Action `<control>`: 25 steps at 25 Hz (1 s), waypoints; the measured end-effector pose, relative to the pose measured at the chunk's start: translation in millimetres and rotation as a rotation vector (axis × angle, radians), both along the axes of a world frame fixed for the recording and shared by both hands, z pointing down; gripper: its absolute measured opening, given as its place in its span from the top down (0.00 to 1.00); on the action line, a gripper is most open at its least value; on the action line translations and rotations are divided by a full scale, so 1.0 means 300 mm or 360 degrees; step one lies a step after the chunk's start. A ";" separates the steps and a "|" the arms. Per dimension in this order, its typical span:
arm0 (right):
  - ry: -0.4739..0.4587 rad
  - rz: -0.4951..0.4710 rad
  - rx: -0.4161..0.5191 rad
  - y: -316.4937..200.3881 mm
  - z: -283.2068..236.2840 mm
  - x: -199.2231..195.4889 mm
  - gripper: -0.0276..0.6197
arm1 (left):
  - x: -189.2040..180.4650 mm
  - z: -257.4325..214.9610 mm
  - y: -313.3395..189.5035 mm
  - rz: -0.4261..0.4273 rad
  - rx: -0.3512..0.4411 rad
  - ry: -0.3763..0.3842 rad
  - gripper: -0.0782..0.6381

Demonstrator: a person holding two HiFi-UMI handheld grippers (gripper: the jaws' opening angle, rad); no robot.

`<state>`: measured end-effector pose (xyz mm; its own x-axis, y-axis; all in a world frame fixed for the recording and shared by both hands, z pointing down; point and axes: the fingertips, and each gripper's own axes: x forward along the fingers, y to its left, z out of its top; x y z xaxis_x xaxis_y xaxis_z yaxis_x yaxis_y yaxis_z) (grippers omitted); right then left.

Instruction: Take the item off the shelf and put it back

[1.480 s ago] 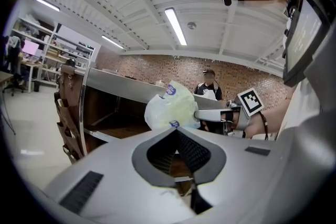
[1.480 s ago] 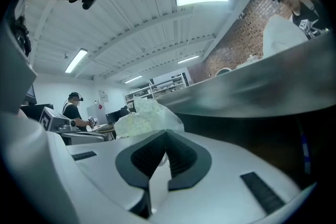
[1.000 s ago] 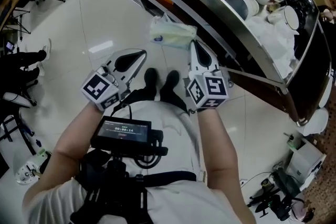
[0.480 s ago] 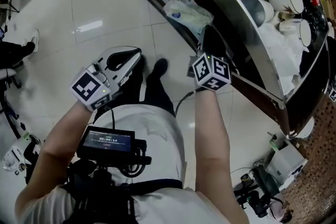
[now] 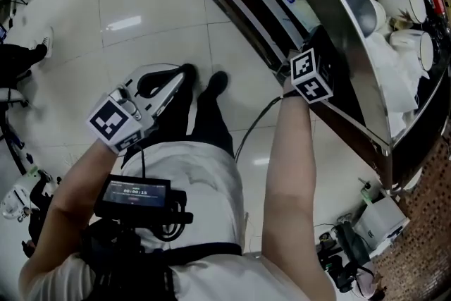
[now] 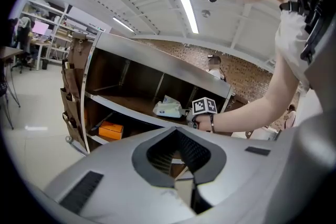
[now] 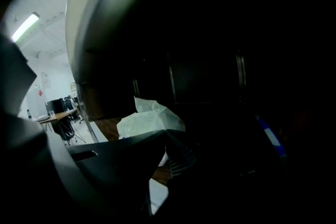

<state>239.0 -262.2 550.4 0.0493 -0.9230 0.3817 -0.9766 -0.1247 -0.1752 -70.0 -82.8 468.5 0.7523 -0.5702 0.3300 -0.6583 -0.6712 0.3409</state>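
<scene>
Bare floor [image 5: 141, 10] left of the shelf unit [image 6: 89, 86], steel top [image 6: 157, 57] overhanging the bay, tissue pack [image 6: 168, 108] inside.

Your head view is bright and sharp, with glare on the floor [image 5: 121, 25]. Ceiling strips [image 6: 188, 12] light your left gripper view, which bends at its dark round edges. Your right gripper view is nearly black inside the shelf [image 7: 105, 18]; only the packet [image 7: 149, 120] catches light.
</scene>
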 end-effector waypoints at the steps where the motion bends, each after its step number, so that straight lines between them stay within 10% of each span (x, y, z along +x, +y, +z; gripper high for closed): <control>1: 0.0029 0.0029 -0.0014 -0.003 0.015 0.015 0.95 | -0.005 0.004 0.003 -0.0005 -0.0004 -0.0003 0.88; 7: 0.0251 0.0034 -0.0118 -0.010 0.077 0.039 0.93 | -0.018 0.024 0.004 -0.0024 -0.0016 -0.0020 0.88; 12: 0.0300 -0.0037 -0.0142 -0.007 0.094 0.017 0.72 | 0.000 0.019 0.000 -0.0018 -0.0025 -0.0014 0.88; 25: 0.0278 -0.0016 -0.0071 0.105 0.036 0.017 0.71 | -0.003 -0.006 -0.009 0.0019 0.0013 -0.0011 0.88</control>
<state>244.1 -230.6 561.3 0.1091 -0.9061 0.4088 -0.9930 -0.1184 0.0026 -70.8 -85.5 466.7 0.7567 -0.5641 0.3305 -0.6526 -0.6816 0.3309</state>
